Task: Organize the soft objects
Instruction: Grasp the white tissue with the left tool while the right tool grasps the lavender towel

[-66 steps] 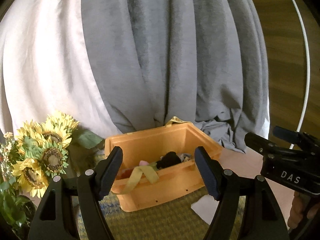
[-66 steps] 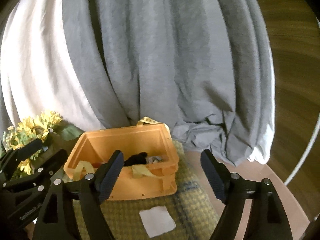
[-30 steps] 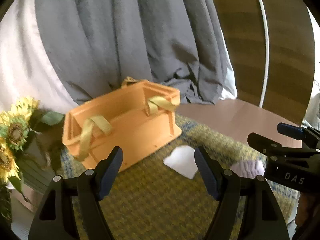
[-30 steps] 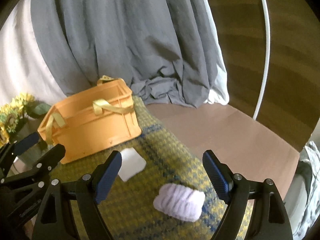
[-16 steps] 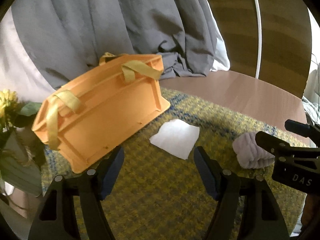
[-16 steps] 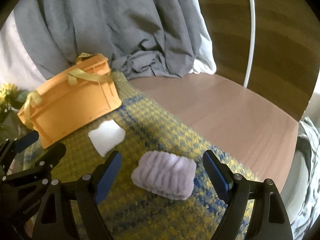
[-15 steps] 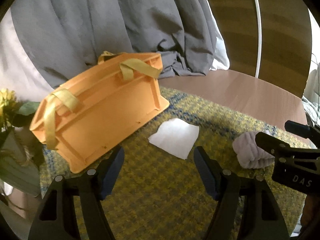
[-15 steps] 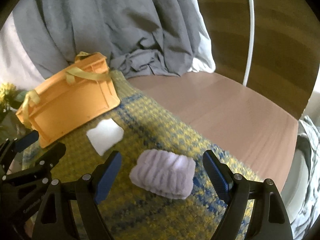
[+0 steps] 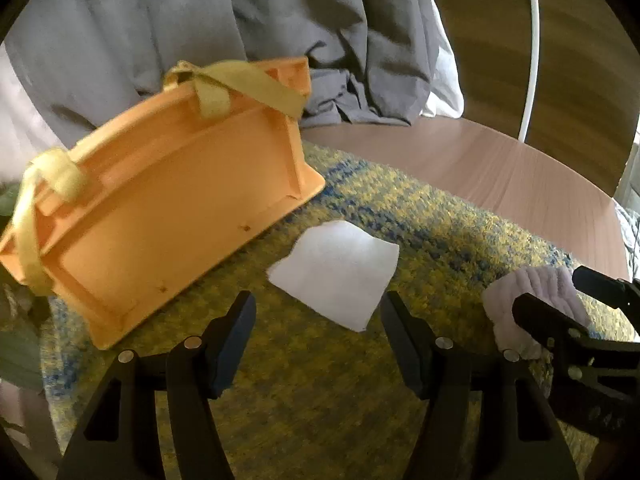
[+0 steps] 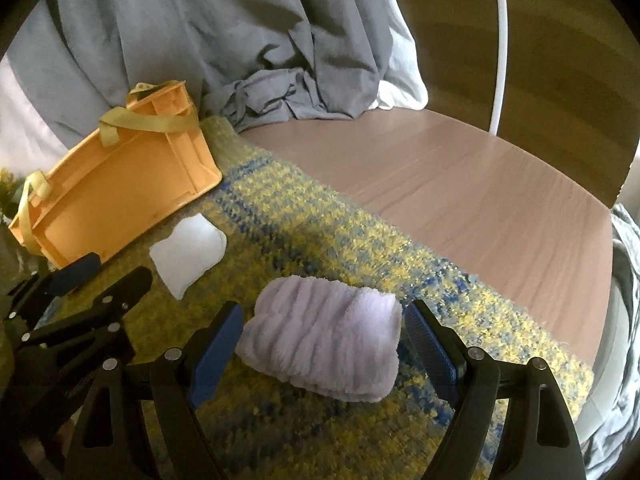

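A rolled lilac towel (image 10: 326,346) lies on the yellow-blue mat (image 10: 320,240). My right gripper (image 10: 324,352) is open with its fingers on either side of the towel. The towel also shows in the left wrist view (image 9: 532,300), at the right edge. A white folded cloth (image 9: 336,270) lies on the mat just ahead of my open, empty left gripper (image 9: 320,340); it also shows in the right wrist view (image 10: 188,254). An orange basket (image 9: 160,200) with yellow strap handles stands at the left, its inside hidden.
Grey and white curtains (image 10: 220,40) hang behind the basket and bunch up on the brown round table (image 10: 480,184). A white hoop (image 10: 500,40) stands at the back right. Striped fabric (image 10: 624,320) lies past the table's right edge.
Both grippers have come down and forward from above the basket. The right one now straddles the lilac towel; the left one has closed in on the white cloth.
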`<state>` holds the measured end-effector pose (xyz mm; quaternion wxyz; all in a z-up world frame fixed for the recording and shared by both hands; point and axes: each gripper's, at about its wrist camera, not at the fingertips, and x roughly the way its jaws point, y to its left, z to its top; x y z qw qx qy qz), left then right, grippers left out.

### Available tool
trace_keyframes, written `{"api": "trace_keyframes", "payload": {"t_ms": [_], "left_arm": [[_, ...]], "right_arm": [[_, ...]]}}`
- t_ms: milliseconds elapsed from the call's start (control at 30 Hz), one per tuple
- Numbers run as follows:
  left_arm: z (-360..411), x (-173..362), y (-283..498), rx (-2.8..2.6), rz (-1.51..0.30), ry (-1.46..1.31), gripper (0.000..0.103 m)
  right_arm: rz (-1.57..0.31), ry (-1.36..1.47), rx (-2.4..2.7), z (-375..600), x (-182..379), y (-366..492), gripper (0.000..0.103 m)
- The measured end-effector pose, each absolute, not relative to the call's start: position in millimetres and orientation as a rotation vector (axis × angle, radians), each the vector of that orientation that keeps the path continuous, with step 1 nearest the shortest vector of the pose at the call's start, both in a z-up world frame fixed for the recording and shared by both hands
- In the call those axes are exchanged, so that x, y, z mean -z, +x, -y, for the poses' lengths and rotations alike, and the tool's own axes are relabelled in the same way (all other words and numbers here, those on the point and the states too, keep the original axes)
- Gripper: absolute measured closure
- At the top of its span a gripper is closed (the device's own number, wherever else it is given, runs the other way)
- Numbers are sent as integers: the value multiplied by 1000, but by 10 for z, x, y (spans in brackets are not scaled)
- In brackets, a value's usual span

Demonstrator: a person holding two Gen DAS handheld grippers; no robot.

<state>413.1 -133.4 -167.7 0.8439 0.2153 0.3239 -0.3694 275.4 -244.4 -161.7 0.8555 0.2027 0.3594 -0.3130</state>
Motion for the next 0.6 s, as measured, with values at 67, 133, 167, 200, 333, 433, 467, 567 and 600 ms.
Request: {"api": "trace_keyframes", "payload": {"t_ms": [67,133,167,200,333,433,467,567,600], "left_arm": [[1394,1721,4143,784,-694,458,38],[1446,1767,4156,783,-716,462,38],[1465,1791,4164,782,-726,460,38],[1488,1815,4174,778,-736,461,38],[1587,1886,4209,771,-764,460,39],[1646,1923,4228,763,-782,456,41],[1657,1938,4234,760,-788,452,44],[1699,1984,4252,754,-817,440,51],[1713,2002,4250,753,-822,441,52]], "right_arm": [[-761,425,653,2457,1627,2775,19],[-761,425,647,2473,1637,2788,19],[-765,428,645,2485,1648,2799,19],[-768,430,642,2497,1656,2802,19],[-782,438,639,2530,1698,2833,20],[-787,449,635,2542,1721,2849,24],[-788,449,634,2541,1722,2854,26],[-790,445,633,2547,1725,2865,30],[-790,444,633,2545,1719,2863,31]]}}
